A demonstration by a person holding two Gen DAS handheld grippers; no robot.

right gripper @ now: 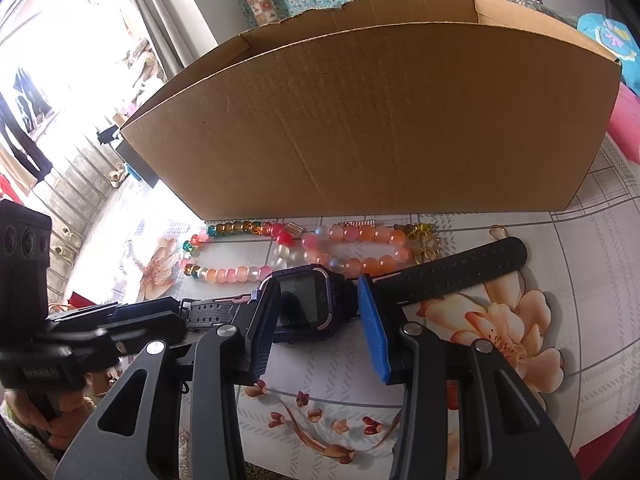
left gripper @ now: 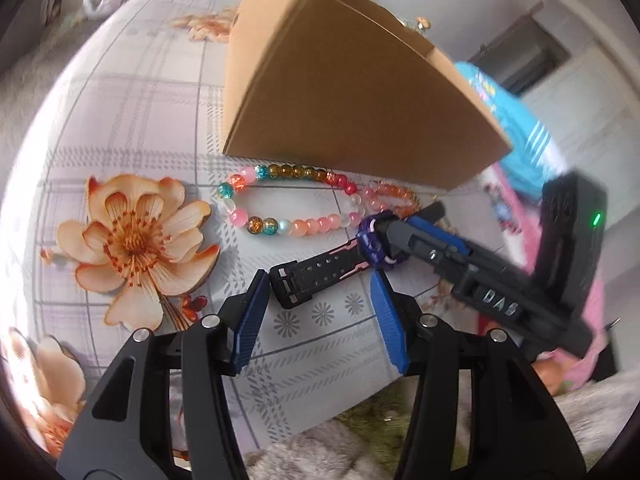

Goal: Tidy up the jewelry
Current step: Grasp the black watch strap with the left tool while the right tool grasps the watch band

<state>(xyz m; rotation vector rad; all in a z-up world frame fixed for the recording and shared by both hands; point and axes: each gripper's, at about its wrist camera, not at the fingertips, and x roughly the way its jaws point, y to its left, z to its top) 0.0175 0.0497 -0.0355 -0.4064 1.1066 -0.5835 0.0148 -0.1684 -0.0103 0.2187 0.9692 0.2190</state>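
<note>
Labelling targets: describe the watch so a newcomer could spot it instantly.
Find the big cardboard box on the floral tablecloth. In front of its long wall lie two bead bracelets, and nearer the camera than those lies the watch. It alone is not beaded: dark square screen in a purple case, with flat black perforated straps.

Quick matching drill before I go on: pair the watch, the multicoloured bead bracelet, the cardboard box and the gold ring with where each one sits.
Things:
1. watch
2. multicoloured bead bracelet
3. cardboard box
4. gold ring

Places:
A. standing behind the bracelets, open at the top
B. alone on the tablecloth, just above the strap's far end
C. body between the right gripper fingers
D. lying flat in front of the box's left part

Pairs: 1-C, 2-D, 3-A, 4-B
</note>
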